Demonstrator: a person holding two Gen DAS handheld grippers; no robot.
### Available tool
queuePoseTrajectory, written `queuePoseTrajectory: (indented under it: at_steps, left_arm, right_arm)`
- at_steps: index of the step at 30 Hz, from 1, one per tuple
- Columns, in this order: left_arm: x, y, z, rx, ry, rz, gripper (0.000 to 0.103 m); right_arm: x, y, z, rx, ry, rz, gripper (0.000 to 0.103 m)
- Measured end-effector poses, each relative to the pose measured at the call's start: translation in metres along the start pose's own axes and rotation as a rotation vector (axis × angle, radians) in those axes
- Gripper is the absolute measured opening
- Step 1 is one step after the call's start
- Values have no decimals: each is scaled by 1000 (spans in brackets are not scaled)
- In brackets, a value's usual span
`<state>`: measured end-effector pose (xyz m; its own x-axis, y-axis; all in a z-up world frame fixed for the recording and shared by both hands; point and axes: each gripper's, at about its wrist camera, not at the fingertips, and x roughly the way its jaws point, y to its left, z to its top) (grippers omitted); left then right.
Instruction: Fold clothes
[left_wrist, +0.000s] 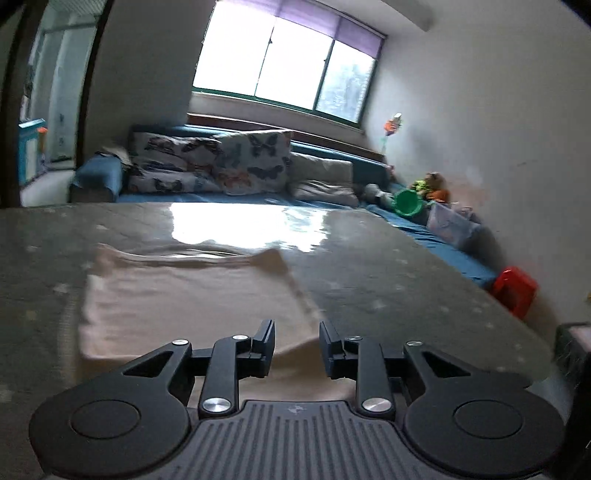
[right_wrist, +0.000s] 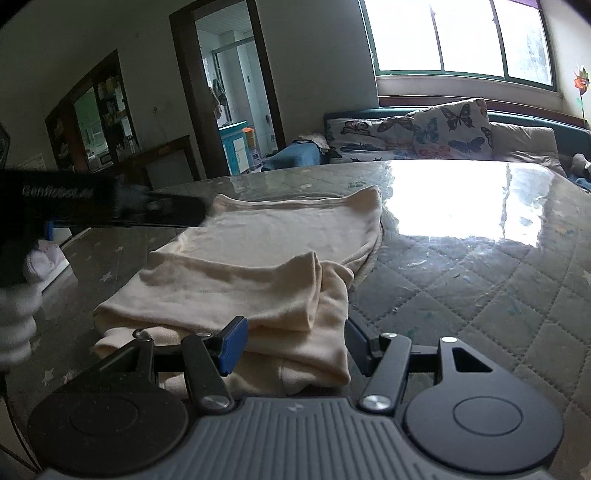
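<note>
Quilted mattress (right_wrist: 480, 295) under a glossy clear cover carries a cream garment (right_wrist: 258, 266), folded into a rough rectangle near its near edge, layered at the front. Left claw (left_wrist: 297, 347) and right claw (right_wrist: 291, 345) both hover open, empty, over the garment's near edge.
</note>
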<state>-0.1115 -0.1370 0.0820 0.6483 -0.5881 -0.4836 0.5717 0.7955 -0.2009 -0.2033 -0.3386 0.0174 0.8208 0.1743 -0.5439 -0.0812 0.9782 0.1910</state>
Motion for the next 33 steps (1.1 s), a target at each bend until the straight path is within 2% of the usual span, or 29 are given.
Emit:
queuePoseTrajectory:
  at_steps: [2,6,8,14,18,28,33]
  left_arm:
    - [-11,20,-5,12,-8,62,29]
    - [-34,57,-19,68,25,173,29]
    - [-44,67,-30,94,51,199,29]
    - [-55,69,-60,179,122,199,33]
    - [-47,58,-68,256,120,158,33]
    - [-29,40,-84,446,127,148,33]
    - [-30,37,-87,484,122,163,32]
  right_arm:
    - [-1,-1,1,0,-4,2,59]
    - [1,1,7,16,-14,13,58]
    - [7,0,10,32,-10,22,56]
    - [27,-1,13,73,40,44,44]
    - [26,2,15,56,44,38,20]
    - [22,13,32,9,22,45,15]
    - [17,25,54,-32,-17,68,15]
